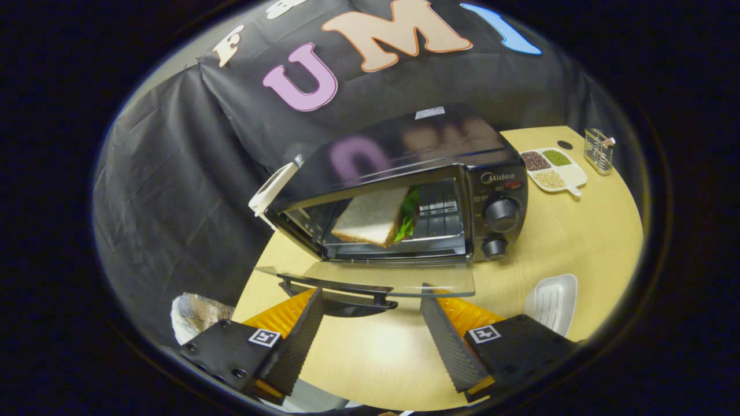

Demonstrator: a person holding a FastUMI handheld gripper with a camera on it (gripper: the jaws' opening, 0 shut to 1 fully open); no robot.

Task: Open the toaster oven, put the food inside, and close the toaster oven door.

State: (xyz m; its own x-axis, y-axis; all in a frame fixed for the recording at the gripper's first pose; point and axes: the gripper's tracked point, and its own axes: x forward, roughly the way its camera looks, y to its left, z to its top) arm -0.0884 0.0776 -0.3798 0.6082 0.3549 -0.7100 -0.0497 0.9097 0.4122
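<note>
A black toaster oven [404, 173] stands on the round wooden table [578, 242]. Its glass door [370, 277] hangs down flat toward me, with the black handle [338, 293] along its front edge. Inside the oven a sandwich [376, 216] of white bread with green lettuce rests on the rack. My gripper [370, 294] is open, its fingertips [315, 297] level with the door's front edge, one on each side of the handle's right end. Nothing is held between the fingers.
A white ribbed dish [552, 300] lies on the table just right of my fingers. A divided tray of grains [552, 167] and a small clear holder [598, 150] sit beyond the oven on the right. A crumpled bag [193, 315] lies left of the table.
</note>
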